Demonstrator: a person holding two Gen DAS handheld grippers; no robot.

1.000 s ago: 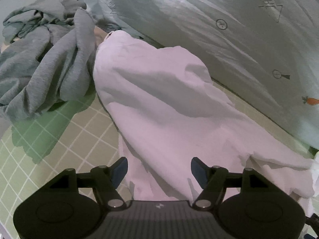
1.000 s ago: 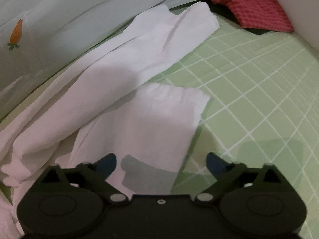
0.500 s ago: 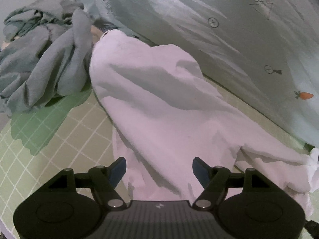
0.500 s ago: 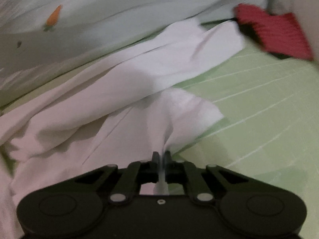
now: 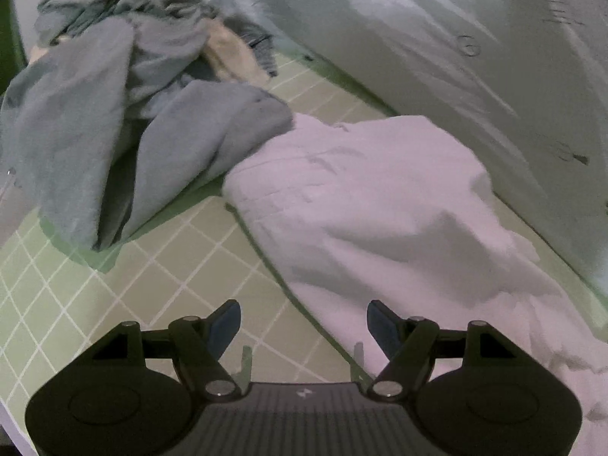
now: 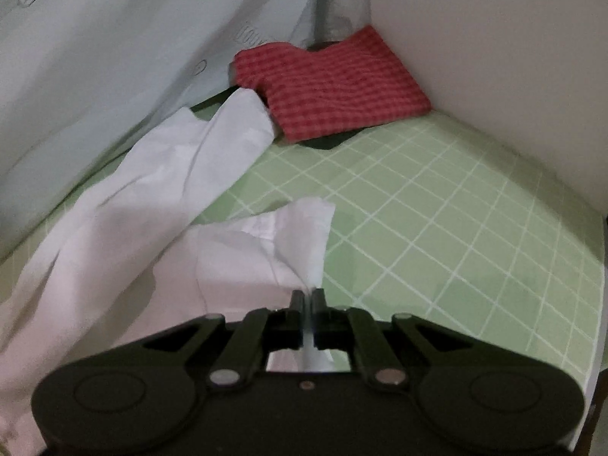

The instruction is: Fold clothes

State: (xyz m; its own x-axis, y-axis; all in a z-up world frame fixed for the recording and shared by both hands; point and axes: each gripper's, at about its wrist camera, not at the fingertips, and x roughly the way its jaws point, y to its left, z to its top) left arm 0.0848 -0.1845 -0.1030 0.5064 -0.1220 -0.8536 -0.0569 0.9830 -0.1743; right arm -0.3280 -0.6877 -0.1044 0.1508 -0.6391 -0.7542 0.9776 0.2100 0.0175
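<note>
white garment sprawls rumpled along the green grid mat far edge | my right gripper pinches 1 hem corner | left gripper spread, empty | I judge it light, limp: grip hems

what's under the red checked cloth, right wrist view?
A dark item pokes out from beneath the red checked cloth at its near edge, lying on the green grid mat. What it is and how far it extends is covered. The white garment reaches the cloth's left edge.

Green grid-lined mat under white garment, grey clothes, red checked cloth.
</note>
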